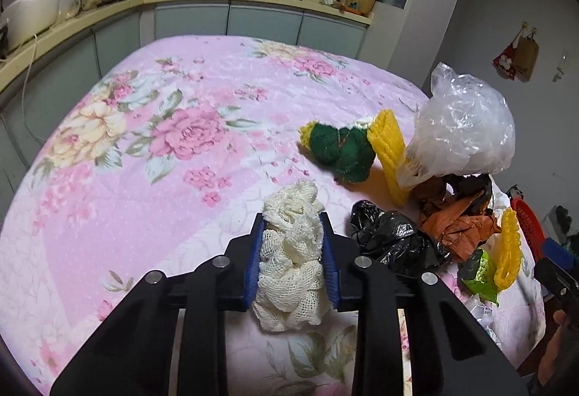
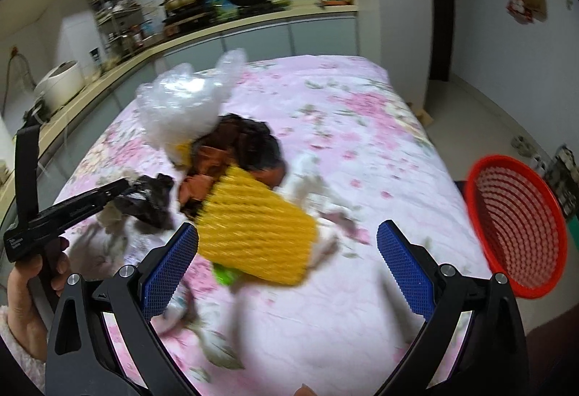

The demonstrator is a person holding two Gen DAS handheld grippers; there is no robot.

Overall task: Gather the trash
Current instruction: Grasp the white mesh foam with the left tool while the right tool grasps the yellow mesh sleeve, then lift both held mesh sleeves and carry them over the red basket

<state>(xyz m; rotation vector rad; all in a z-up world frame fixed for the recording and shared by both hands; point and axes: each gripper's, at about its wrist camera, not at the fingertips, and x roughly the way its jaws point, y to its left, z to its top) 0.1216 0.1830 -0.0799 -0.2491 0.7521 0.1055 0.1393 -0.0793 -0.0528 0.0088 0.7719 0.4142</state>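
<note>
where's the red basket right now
In the right wrist view the red basket sits at the right edge, just past the floral-covered table, right of the right gripper. The left wrist view shows only a sliver.

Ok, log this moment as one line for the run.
left gripper: shut on white net | right gripper: open over yellow net | red basket: off table edge

We see a pink cloth [image 1: 152,186] printed with rose and cream flowers. On it lie a cream-white foam net [image 1: 291,251], a green scrubber [image 1: 340,150], a yellow foam net [image 1: 389,150], a black bag [image 1: 391,236], a clear bag [image 1: 466,135] and brown-orange paper [image 1: 456,226]. The basket [image 2: 514,226] is red. Our gripper pads [image 2: 166,273] are blue with a fine grid.
</note>
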